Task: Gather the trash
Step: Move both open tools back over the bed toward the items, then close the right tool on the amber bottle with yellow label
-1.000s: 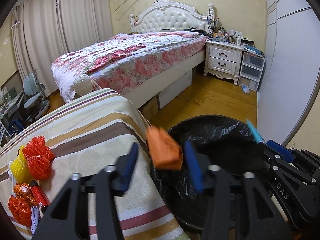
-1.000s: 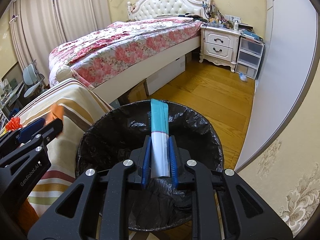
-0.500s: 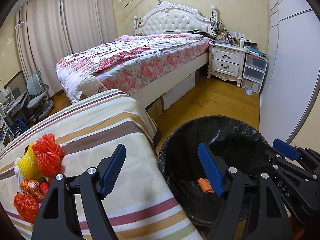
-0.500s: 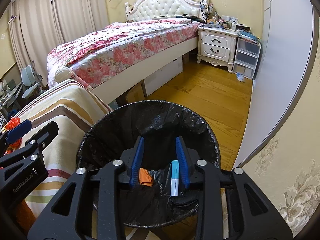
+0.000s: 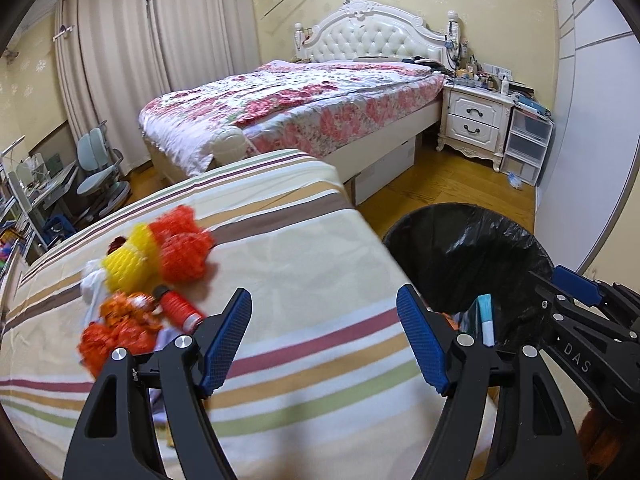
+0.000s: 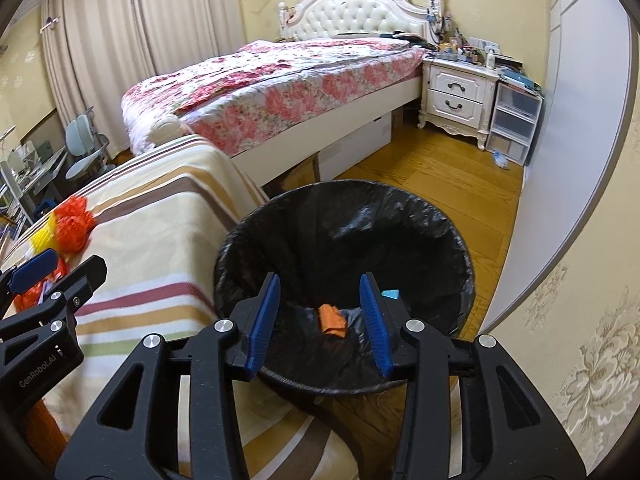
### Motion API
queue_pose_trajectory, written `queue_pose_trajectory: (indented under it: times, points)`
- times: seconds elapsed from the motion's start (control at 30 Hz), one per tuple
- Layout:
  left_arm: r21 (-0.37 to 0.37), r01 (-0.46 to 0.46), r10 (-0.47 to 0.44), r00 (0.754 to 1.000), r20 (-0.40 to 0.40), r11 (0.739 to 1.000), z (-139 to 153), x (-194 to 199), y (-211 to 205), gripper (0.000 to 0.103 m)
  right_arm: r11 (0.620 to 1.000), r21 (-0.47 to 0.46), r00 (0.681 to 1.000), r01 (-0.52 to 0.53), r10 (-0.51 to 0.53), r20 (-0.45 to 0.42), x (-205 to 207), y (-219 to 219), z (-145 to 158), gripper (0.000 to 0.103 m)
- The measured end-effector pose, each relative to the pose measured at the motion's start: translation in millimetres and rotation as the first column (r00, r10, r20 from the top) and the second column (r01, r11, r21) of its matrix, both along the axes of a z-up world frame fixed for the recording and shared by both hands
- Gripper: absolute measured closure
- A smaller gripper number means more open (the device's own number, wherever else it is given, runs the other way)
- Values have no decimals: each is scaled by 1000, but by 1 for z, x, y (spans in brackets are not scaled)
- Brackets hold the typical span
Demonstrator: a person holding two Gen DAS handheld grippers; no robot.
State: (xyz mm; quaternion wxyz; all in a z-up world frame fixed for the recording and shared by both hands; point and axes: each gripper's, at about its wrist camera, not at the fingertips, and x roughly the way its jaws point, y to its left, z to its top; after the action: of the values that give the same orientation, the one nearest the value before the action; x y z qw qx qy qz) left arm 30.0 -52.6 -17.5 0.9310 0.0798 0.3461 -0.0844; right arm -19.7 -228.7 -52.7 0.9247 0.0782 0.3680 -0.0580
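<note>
1. Your left gripper (image 5: 324,332) is spread wide and holds nothing. It hangs over the striped cloth (image 5: 304,264), with the trash pile to its left.

2. Your right gripper (image 6: 320,316) is also spread and empty, sitting above the bin (image 6: 464,264) with its black liner.

3. In the bin: an orange scrap (image 6: 331,320) on the bottom and a teal-and-white wrapper (image 5: 485,318) leaning against the liner wall. Two items look done.

4. Left to collect, all on the cloth: orange mesh ball (image 5: 182,248), yellow mesh piece (image 5: 128,258), a small red bottle (image 5: 178,307), crumpled orange wrappers (image 5: 116,328), and something white beneath them, too blurred to name.

5. Likely step in hand: take the left gripper to the pile for the next piece.

6. The red bottle lies nearest your left fingers and is rigid. Close across its body rather than along it, or it may roll out.

7. The mesh is soft and may snag its neighbours. Pinch one ball well into the netting and lift straight up, watching that nothing trails behind.

8. The pieces touch each other, so pick from the edge of the pile.

9. Keep the right gripper clear of the bin mouth, since the two tools sit close together there.

10. Release only once you are fully over the liner; the bin sits tight against the cloth edge.
</note>
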Motion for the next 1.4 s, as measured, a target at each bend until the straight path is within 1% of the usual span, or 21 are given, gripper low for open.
queue_pose_trajectory:
  times: [0.2,0.3,0.43,0.67,0.93,1.03,1.17,1.4]
  points:
    - [-10,-65,65,998,23,998,10,-23,44,30,997,-11,997,-79,79,6,-10,37,4,60]
    - [-13,-100,101,994,29,995,11,-33,65,30,993,-17,993,-118,118,9,-12,57,5,57]
    - [-5,-156,157,987,36,988,10,-44,95,30,984,-29,985,-173,173,10,-14,84,9,56]
    - [-4,-253,253,967,21,968,-1,-58,147,30,961,-50,962,-273,274,7,-14,133,13,55]
    - [-10,-347,348,938,15,938,-6,-64,199,30,921,-60,923,-384,384,-17,-8,189,14,55]
    - [-2,-377,377,926,18,926,-9,-64,213,30,909,-56,911,-413,412,-29,-6,205,12,55]
    - [-16,-405,405,914,1,914,-14,-66,231,30,895,-62,897,-442,440,-49,-3,222,8,55]
    - [-34,-425,425,905,-19,905,-21,-66,246,30,883,-84,887,-461,455,-84,5,241,1,56]
